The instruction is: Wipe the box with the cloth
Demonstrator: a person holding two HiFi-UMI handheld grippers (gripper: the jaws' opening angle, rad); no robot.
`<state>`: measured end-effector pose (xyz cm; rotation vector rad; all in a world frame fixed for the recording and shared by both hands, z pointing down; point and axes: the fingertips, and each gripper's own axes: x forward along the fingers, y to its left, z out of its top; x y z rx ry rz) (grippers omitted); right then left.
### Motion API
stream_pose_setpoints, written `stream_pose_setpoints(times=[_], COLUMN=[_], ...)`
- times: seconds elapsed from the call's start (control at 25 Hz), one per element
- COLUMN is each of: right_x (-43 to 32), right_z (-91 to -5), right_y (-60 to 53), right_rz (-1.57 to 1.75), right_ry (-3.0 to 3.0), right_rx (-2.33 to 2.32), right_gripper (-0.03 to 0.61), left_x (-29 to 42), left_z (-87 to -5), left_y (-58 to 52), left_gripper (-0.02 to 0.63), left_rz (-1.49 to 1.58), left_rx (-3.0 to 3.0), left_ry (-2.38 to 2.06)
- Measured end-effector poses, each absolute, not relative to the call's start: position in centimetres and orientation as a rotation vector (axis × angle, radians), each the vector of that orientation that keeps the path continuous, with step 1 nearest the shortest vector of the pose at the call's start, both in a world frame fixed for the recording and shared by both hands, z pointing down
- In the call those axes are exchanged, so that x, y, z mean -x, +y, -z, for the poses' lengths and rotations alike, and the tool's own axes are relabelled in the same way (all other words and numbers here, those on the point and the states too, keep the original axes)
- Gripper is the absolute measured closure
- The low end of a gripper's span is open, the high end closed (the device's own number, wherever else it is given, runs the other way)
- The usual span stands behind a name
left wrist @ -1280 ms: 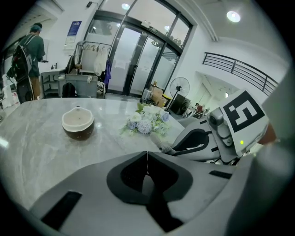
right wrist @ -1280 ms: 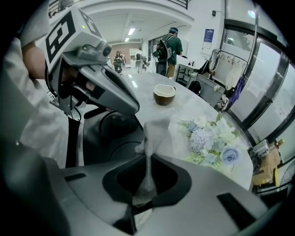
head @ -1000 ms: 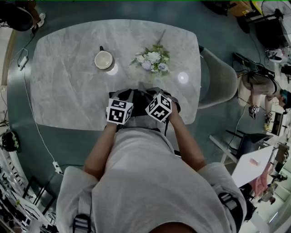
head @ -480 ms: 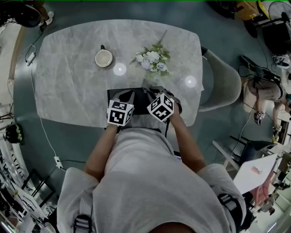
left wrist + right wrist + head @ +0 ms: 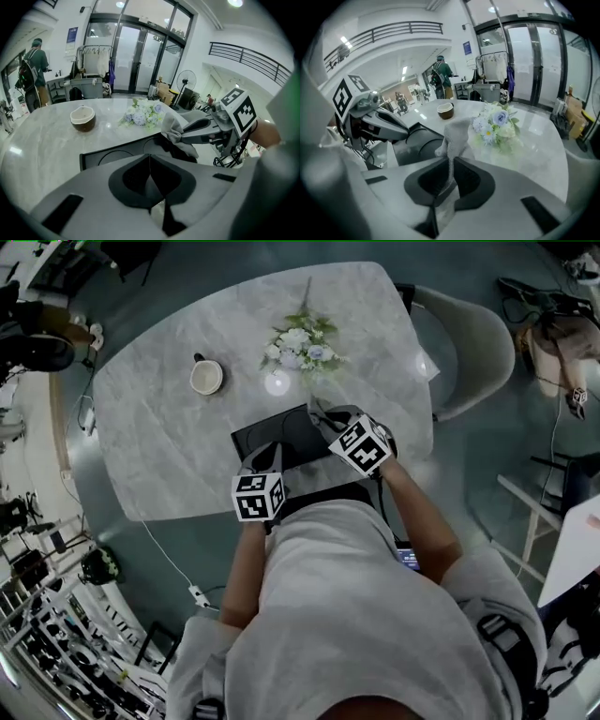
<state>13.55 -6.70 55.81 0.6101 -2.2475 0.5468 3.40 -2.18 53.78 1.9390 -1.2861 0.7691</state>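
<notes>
The right tool (image 5: 451,164) is clamped on a grey cloth (image 5: 455,133), which hangs over the right end of the black box (image 5: 272,435). The left tool (image 5: 150,164) has its jaws together with nothing between them and sits at the box's near left side. The box lies on the marble tabletop (image 5: 159,437) near the person's edge (a cup (image 5: 206,377) and a bunch of flowers (image 5: 298,341) stand beyond it).

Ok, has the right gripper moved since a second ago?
Yes. Judged against the box, the right gripper has shifted rightward, away from the left gripper. It now holds the cloth over the box's right end.
</notes>
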Motion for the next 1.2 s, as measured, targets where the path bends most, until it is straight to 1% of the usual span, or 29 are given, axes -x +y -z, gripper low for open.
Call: stream_pose_setpoints(times=[0.24, 0.64, 0.8, 1.04, 1.2], right_x=[-15.0, -15.4, -14.3, -12.5, -13.0], right_z=[-56.7, -56.1, -54.3, -49.9, -46.1], right_y=[-3.0, 4.2, 6.3, 10.2, 11.9], right_rz=[-0.614, -0.574, -0.597, -0.496, -0.409], right_ry=[-2.256, -2.163, -2.241, -2.388, -2.460], right_rx=[-0.705, -0.820, -0.890, -1.021, -1.173], right_gripper=[0.529, 0.529, 0.529, 0.529, 0.529], left_x=[-4.8, -3.5, -2.8, -1.0, -1.0], left_z=[-53.5, -51.8, -51.0, -48.1, -46.2], left_y=[-0.5, 5.8, 8.1, 12.4, 14.5], left_gripper=[0.589, 0.589, 0.589, 0.589, 0.589], left_rz=[-0.738, -0.680, -0.636, -0.464, -0.346], left_rx=[-2.007, -2.063, -2.075, -2.089, -2.119], left_ry=[-1.254, -1.264, -1.292, -1.445, -1.500])
